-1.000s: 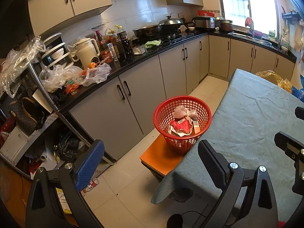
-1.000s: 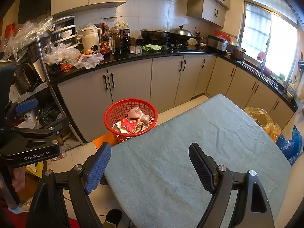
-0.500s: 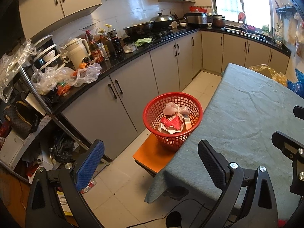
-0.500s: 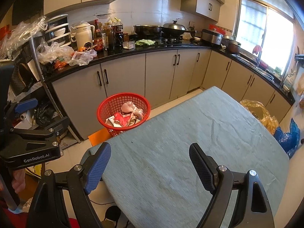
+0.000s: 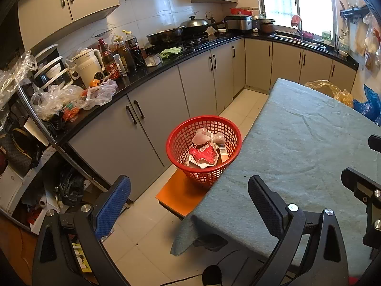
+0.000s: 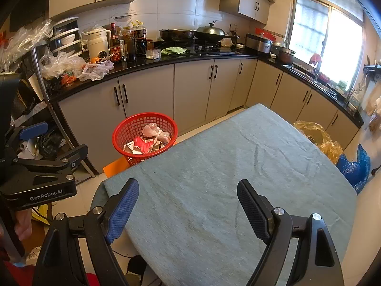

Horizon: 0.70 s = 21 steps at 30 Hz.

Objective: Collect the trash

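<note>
A red mesh basket (image 5: 204, 152) (image 6: 145, 136) stands on an orange stool (image 5: 178, 194) beside the table's near-left corner. Crumpled red-and-white wrappers (image 5: 202, 155) and a pinkish plastic bag (image 5: 204, 136) lie inside it. My left gripper (image 5: 189, 190) hangs open and empty over the floor and the table's corner, short of the basket. My right gripper (image 6: 188, 194) is open and empty above the grey-green tablecloth (image 6: 226, 166). The left gripper's body (image 6: 38, 176) shows at the left edge of the right wrist view.
Grey cabinets under a black counter (image 5: 166, 54) run behind the basket, crowded with bottles, a kettle and plastic bags. A cluttered metal rack (image 5: 28, 124) stands at the left. Yellow (image 6: 316, 138) and blue (image 6: 354, 164) bags sit beyond the table's right side.
The basket has drifted left and down in both views, showing more of the counter and window to the right. Both grippers stay open and empty.
</note>
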Each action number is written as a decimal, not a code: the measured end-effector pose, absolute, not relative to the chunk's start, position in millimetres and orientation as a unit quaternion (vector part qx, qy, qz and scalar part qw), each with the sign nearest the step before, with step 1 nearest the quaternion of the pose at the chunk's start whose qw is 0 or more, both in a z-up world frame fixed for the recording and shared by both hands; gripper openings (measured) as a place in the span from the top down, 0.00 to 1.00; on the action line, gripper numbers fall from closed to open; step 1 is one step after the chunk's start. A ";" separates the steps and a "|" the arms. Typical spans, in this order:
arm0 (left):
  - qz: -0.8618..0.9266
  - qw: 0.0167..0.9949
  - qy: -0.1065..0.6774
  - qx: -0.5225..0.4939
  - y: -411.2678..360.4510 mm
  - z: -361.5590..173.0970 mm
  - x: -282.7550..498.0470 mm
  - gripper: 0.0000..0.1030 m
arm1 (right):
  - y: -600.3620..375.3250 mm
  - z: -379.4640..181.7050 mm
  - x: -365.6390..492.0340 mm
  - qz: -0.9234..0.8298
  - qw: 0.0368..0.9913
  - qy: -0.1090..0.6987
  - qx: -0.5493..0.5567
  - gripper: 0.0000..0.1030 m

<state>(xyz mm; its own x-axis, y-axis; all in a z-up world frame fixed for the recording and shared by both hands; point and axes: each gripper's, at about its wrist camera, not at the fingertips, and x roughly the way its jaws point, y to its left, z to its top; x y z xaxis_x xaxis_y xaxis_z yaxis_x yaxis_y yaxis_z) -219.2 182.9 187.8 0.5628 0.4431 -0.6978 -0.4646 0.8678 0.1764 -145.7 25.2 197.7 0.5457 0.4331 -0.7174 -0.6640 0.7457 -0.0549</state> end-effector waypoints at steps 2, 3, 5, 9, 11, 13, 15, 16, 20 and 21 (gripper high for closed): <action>0.256 0.884 0.391 -0.013 182.8 187.9 -219.3 0.05 | 24.0 197.8 -146.6 0.317 0.865 0.355 -0.161 0.15; 0.255 0.885 0.390 -0.012 182.5 188.2 -219.4 0.05 | 23.2 197.5 -146.8 0.316 0.865 0.356 -0.161 0.15; 0.255 0.885 0.390 -0.011 181.8 188.6 -218.9 0.05 | 22.5 197.7 -147.3 0.315 0.865 0.356 -0.160 0.15; 0.253 0.885 0.390 -0.011 180.4 188.9 -218.4 0.05 | 20.7 197.8 -148.7 0.315 0.865 0.356 -0.161 0.15; 0.252 0.885 0.391 -0.010 179.0 189.1 -217.5 0.05 | 18.7 197.7 -149.2 0.314 0.865 0.357 -0.160 0.15; 0.248 0.885 0.393 -0.007 175.6 188.5 -215.9 0.05 | 15.8 197.1 -149.1 0.311 0.866 0.359 -0.159 0.15; 0.244 0.886 0.395 -0.004 171.7 187.7 -213.3 0.05 | 11.9 196.3 -148.5 0.308 0.867 0.361 -0.156 0.15; 0.242 0.886 0.396 -0.003 169.4 187.3 -211.5 0.05 | 10.7 195.8 -147.8 0.306 0.867 0.362 -0.155 0.15; 0.230 0.887 0.401 0.002 159.7 183.5 -203.4 0.05 | 0.6 190.2 -142.8 0.296 0.866 0.375 -0.147 0.14; 0.224 0.888 0.402 0.003 156.9 181.8 -200.7 0.05 | -4.5 186.8 -139.8 0.292 0.865 0.383 -0.141 0.14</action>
